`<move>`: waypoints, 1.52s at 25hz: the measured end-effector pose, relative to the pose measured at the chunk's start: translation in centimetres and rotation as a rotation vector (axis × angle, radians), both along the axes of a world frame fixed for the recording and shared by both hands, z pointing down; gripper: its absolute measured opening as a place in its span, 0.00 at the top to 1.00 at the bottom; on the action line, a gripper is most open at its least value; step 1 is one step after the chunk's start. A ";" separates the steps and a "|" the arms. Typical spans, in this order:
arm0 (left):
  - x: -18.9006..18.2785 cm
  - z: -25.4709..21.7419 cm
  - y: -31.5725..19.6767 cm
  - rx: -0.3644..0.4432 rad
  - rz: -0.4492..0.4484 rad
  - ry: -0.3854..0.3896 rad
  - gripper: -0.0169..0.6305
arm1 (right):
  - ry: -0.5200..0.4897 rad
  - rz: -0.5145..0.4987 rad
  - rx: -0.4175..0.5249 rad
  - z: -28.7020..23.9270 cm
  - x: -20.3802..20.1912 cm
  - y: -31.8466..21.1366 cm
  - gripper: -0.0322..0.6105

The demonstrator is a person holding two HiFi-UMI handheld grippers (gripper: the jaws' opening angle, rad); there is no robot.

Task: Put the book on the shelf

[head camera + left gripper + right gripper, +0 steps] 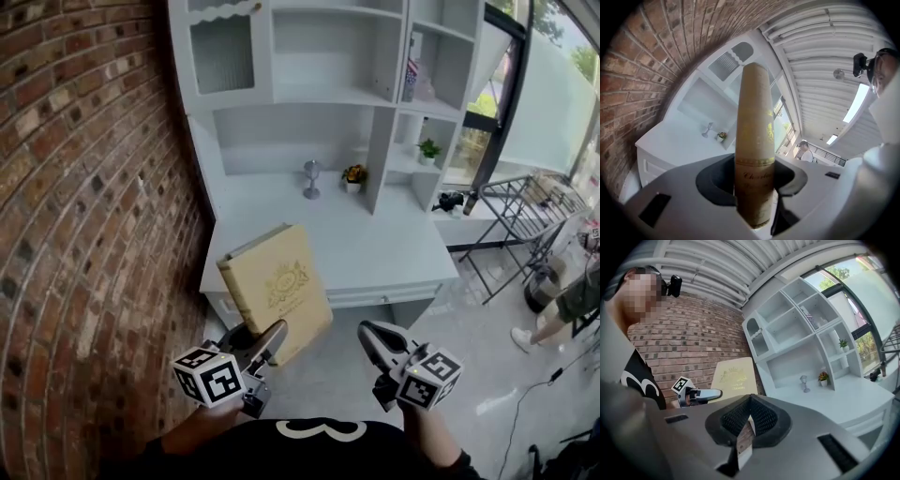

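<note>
The book (277,286) is tan, with a gold emblem on its cover and gold script on the spine. At 9 o'clock, the brick wall (84,216) is red-brown with pale mortar lines. At 12 o'clock, the shelf unit (328,56) and desk (394,244) are white. The left gripper (275,330) and right gripper (367,330) are grey. Each carries a white cube (208,377) with black square markers. At 6 o'clock, the shirt (309,450) is black with white print.

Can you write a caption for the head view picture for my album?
Left hand-held gripper grips a tan book in front of a white desk with shelves.
</note>
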State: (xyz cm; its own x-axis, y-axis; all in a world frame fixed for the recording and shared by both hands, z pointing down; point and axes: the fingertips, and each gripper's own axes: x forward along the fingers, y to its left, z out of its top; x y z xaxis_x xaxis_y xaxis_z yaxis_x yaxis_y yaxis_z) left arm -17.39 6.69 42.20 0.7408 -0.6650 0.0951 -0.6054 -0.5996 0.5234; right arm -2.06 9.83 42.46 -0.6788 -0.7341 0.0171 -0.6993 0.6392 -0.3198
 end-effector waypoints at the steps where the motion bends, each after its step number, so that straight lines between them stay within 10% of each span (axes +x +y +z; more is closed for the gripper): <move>1: 0.3 -0.2 0.5 0.007 0.003 0.001 0.68 | -0.007 0.002 0.003 -0.2 0.2 0.5 0.93; 22: 4.9 -2.6 5.9 0.096 0.041 -0.037 0.68 | -0.059 0.037 0.102 -2.6 4.9 6.4 0.93; 38: 4.8 -0.2 -5.8 0.038 0.032 -0.057 0.68 | -0.085 0.054 0.022 0.3 5.8 -4.7 0.93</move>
State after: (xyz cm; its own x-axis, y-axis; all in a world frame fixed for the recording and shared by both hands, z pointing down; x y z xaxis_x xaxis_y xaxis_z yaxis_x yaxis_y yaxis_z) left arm -12.55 0.85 41.95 0.7555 -0.6453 0.1131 -0.6142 -0.6377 0.4648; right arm 3.72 5.08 42.74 -0.6366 -0.7692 -0.0550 -0.7039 0.6088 -0.3659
